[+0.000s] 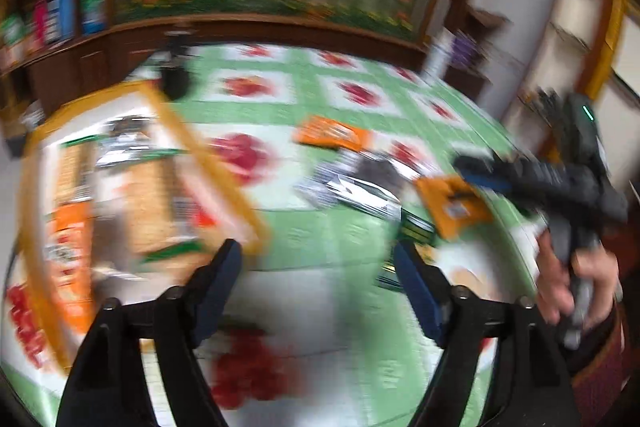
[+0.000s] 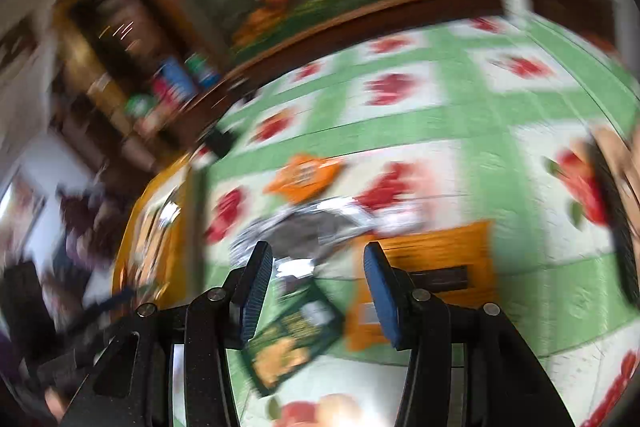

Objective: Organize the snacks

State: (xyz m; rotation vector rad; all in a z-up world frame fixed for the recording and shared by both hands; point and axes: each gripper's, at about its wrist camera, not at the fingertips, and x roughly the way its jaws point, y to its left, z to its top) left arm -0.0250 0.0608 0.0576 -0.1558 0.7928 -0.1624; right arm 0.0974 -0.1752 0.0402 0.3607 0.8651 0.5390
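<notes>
Both views are smeared with blur. The left gripper [image 1: 318, 287] has its jaws spread wide with nothing between them, only bare green-and-white flowered worktop [image 1: 304, 227] below. Left of it lies a yellow-rimmed tray [image 1: 208, 151] already holding several snack packets, one of them orange [image 1: 72, 251]. Beyond the jaws, on the far side, lie an orange packet [image 1: 332, 137] and a silvery packet [image 1: 352, 187]; a dark green packet [image 1: 416, 231] lies just by the right fingertip.

From the right wrist view, the right gripper [image 2: 316, 283] has its jaws parted and released, not pressing on anything. The dark green packet [image 2: 292, 331] lies on the worktop below and between them, an orange box [image 2: 432, 267] just to the right. A hand [image 1: 576, 279] holds that gripper.
</notes>
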